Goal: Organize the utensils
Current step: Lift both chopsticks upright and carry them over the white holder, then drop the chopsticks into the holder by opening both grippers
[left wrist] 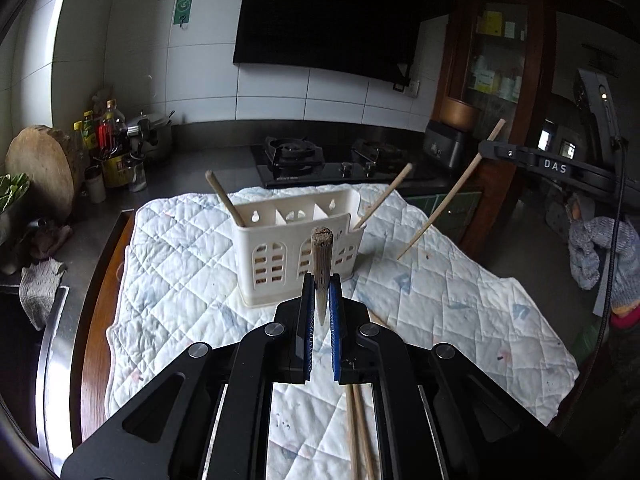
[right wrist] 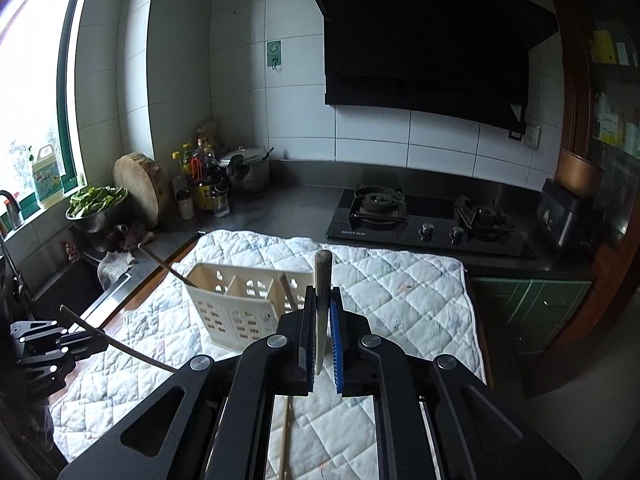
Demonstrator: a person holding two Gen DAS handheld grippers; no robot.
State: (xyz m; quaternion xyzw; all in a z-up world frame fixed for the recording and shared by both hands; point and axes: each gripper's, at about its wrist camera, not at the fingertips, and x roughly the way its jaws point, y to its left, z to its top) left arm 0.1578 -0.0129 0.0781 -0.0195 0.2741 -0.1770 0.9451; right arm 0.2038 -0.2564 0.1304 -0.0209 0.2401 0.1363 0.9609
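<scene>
A white slotted utensil caddy stands on the quilted cloth, with one chopstick leaning out of its left end and another out of its right end. My left gripper is shut on a chopstick that points forward, just in front of the caddy. Seen from the left wrist view, my right gripper hangs to the right, above the cloth, shut on a slanted chopstick. In the right wrist view that right gripper pinches its chopstick, and the left gripper shows at the left.
Loose chopsticks lie on the white quilted cloth below the grippers. A black gas hob sits behind. Bottles, a wooden chopping block, a bowl of greens and a sink crowd the left. A gloved hand is at the right.
</scene>
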